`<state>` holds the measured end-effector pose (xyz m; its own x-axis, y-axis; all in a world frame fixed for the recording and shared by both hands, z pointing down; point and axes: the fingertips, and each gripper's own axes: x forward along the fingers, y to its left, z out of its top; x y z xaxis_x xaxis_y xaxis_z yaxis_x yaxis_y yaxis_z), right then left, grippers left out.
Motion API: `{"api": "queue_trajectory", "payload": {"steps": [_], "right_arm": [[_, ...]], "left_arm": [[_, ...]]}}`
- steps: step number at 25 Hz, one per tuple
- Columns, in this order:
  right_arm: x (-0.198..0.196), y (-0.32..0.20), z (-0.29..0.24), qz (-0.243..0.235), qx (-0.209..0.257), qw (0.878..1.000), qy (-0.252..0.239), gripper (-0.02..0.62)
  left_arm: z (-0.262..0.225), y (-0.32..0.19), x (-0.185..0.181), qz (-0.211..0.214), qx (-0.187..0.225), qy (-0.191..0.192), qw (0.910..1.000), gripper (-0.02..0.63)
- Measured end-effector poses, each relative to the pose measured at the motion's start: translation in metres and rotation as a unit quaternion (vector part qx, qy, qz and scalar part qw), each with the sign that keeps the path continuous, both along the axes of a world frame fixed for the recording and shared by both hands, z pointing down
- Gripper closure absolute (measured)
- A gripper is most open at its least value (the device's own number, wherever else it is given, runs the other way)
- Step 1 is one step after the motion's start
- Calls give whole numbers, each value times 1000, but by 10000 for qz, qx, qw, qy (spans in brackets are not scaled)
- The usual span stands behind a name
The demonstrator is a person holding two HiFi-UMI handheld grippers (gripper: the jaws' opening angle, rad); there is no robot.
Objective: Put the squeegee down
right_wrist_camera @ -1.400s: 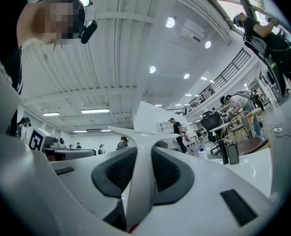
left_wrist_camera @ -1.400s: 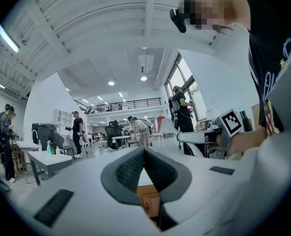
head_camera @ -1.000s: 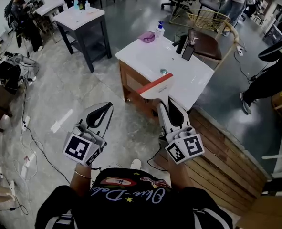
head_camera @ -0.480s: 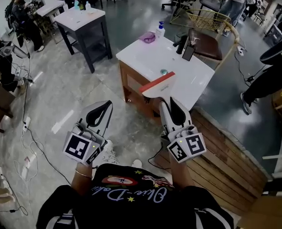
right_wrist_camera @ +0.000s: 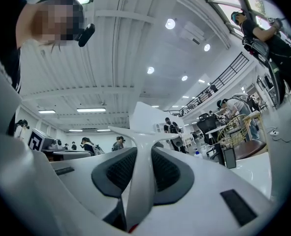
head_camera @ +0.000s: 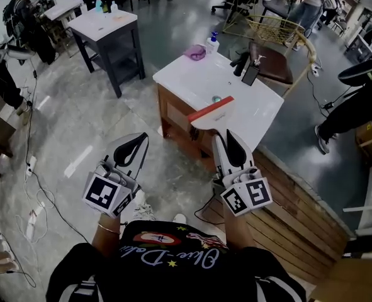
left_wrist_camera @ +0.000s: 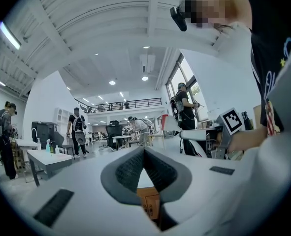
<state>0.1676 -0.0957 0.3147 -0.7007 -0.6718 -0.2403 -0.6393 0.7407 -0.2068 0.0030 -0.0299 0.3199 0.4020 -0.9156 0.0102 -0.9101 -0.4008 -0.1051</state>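
1. The right gripper (head_camera: 226,137) had its jaws closed tight on the handle of the white plastic squeegee with a red rubber blade (head_camera: 211,112). The squeegee was up in the air, about over the near edge of the white sink counter on a wooden cabinet (head_camera: 186,74) — not resting on it yet.
2. If the jaws let go from up there, the squeegee could fall, bounce and slip off that near edge onto the floor.
3. The wide blade end stuck out well past the jaws. It looked top-heavy, so it could twist or tip in the grip on the way down.
4. The counter top looked smooth and dipped into a bowl. A squeegee set on the slope could slide.
5. The black tap (head_camera: 239,60) and the dark flat phone-like thing (head_camera: 250,74) stood at the far side — a long reach could knock them.
6. The left gripper (head_camera: 135,145) had its jaws shut on nothing, over the floor, too far off to help catch.
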Motion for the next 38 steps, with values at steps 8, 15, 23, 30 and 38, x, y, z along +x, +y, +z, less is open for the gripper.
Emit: {"api": "queue_trajectory", "payload": {"steps": [8,15,23,30,38], "right_arm": [[-14,-11,3,199,-55,9998,22,512],[-22,-18,3,454,-76,9989,103,512],[-39,-27,1,664,-109,9975,213,512],[-57,-34,-1,769,-104,9966,274,512],[-73,-45,1,912,-108,9953,320,512]], "left_arm": [[3,-19,-18,178,-16,6,9998,617],[7,-35,-28,427,-111,-41,9990,617],[6,-52,-43,697,-125,-15,9975,617],[8,-64,-62,823,-153,29,9965,617],[11,-80,-80,948,-167,85,9953,617]]}}
